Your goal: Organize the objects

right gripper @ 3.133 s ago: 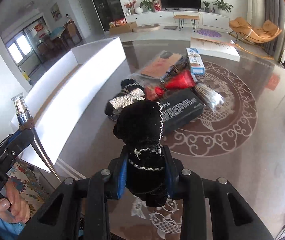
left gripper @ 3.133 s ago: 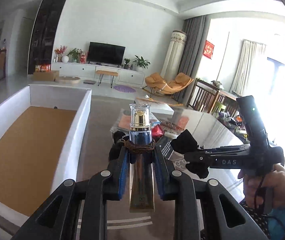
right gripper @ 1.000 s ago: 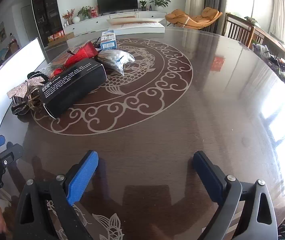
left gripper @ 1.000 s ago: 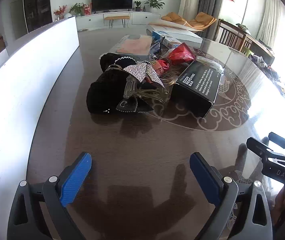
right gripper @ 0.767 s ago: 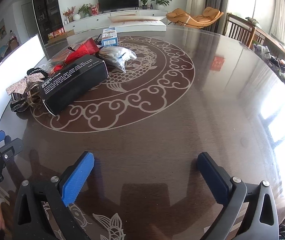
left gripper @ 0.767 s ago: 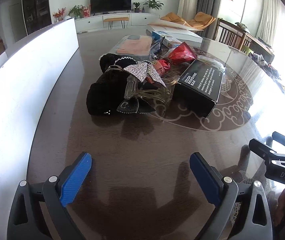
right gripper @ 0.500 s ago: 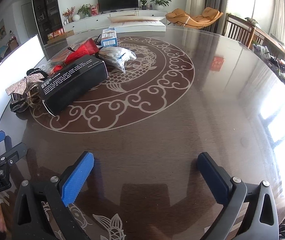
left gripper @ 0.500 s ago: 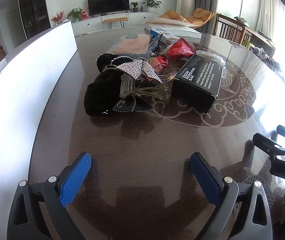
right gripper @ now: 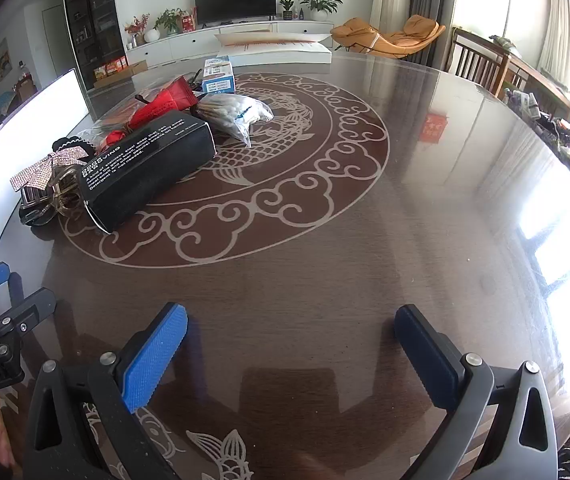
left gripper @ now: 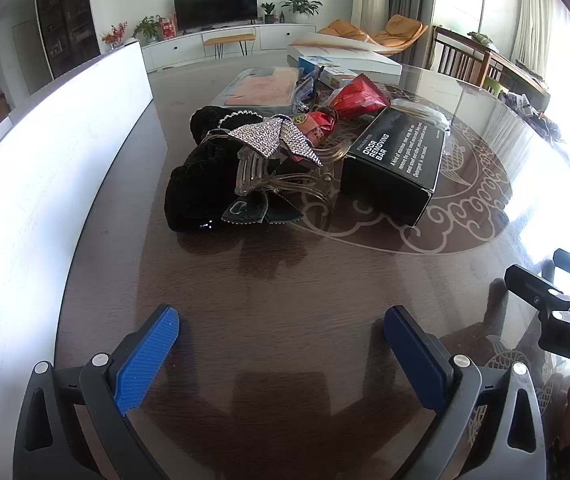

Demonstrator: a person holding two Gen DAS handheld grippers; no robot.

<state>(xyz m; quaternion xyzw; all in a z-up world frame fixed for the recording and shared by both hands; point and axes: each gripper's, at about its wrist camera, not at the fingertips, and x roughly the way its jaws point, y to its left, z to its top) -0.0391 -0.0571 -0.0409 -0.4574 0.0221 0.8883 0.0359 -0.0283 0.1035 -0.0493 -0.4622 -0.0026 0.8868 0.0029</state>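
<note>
Two grippers sit in front of me, both spread wide and holding nothing: the left gripper [left gripper: 281, 344] and the right gripper [right gripper: 291, 344] each hang over bare dark table [right gripper: 405, 240], blue pads well apart. I take the black box [left gripper: 395, 168] as my landmark; it lies on the near-left rim of the scroll ring inlaid in the tabletop. Touching it on its left is a heap of hair things: a clear claw clip [left gripper: 273, 176], a rhinestone bow [left gripper: 275, 138] on top, and black velvet pieces [left gripper: 197, 184] lying leftmost. Just behind the box are a red packet [left gripper: 359, 96] and a bag of cotton swabs [right gripper: 237, 114], and farther back a small blue-and-white carton [right gripper: 217, 76] and a flat pink pack [left gripper: 263, 88]. Left of the heap a strip of open wood runs to the white wall of the bin [left gripper: 45, 168], which stands along the table's left edge. Between the box and my left gripper the wood is open. Right of the box the whole ring and the table out to its curved right edge are free in the right wrist view, with only glare from the window. The right gripper's body shows at the right edge of the left view, near but apart from the left one.
</note>
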